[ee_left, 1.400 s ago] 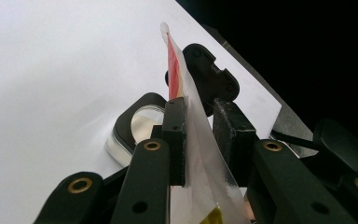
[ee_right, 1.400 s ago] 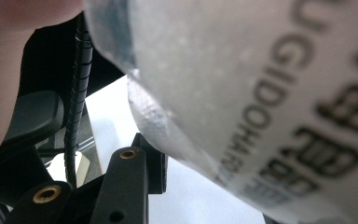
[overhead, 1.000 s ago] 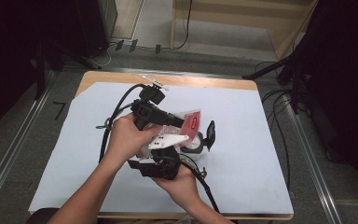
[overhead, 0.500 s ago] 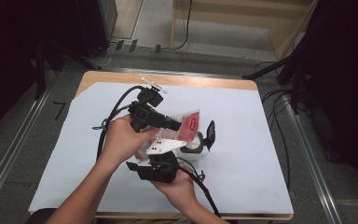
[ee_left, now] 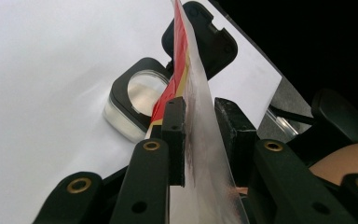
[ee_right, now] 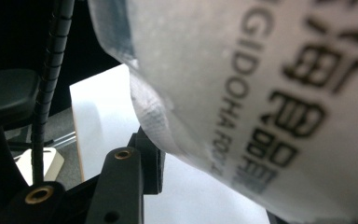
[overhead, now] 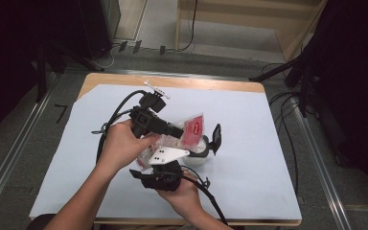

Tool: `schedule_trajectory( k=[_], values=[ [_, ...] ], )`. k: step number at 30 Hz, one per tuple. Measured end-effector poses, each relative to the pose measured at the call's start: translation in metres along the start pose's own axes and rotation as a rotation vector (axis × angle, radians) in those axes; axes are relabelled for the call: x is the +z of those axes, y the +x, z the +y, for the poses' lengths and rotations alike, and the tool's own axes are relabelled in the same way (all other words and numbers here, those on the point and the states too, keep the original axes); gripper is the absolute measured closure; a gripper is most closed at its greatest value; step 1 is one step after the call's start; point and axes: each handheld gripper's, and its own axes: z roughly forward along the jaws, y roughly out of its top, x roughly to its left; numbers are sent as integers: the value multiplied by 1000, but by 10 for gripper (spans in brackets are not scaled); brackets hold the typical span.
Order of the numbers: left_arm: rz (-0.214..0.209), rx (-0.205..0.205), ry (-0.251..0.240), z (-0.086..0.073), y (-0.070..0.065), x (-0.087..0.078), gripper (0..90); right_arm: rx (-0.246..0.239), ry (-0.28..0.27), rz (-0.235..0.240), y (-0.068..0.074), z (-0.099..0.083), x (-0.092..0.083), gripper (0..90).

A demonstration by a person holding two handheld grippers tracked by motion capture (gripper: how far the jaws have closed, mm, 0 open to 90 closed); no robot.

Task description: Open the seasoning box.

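Left gripper (overhead: 179,130) raised, level, pinching pouch (overhead: 193,129); right gripper (ee_right: 200,154) below, grip unclear.

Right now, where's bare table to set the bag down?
Free: the white sheet right of the container, out to the table's right edge; the far strip beyond the left gripper; the left side past the cable loop. Crowded: the centre, where both grippers, the bag and the open-lidded container bunch together.

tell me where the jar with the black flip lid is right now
In the high view the jar stands right of centre on the white sheet, lid open, just under the red-and-clear bag held by the left gripper.
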Motion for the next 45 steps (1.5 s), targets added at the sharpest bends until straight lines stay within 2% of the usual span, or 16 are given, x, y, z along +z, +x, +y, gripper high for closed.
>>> schedule_trajectory(
  k=[9, 11, 26, 34, 37, 38, 42, 45],
  values=[
    [-1, -12, 49, -4, 4, 3, 754, -12, 32, 5, 3, -9, 7, 602],
    [-2, -14, 50, -4, 5, 4, 754, -28, 39, 0, 4, -11, 8, 604],
    [-21, -31, 76, -5, 13, 10, 751, -50, 62, 21, 1, -18, 12, 614],
    [-12, -17, 89, -6, 16, 12, 749, -64, 78, 24, 0, -24, 16, 608],
    [-11, -14, 87, -5, 16, 15, 743, -49, 96, 13, -4, -28, 17, 602],
    [-8, 1, 97, -5, 16, 16, 746, -41, 99, 9, -5, -29, 17, 600],
    [7, 15, 105, -4, 15, 20, 766, -25, 107, -5, -11, -33, 18, 596],
    [12, 28, 106, -5, 15, 20, 816, -30, 111, -5, -12, -34, 18, 596]
  ],
)
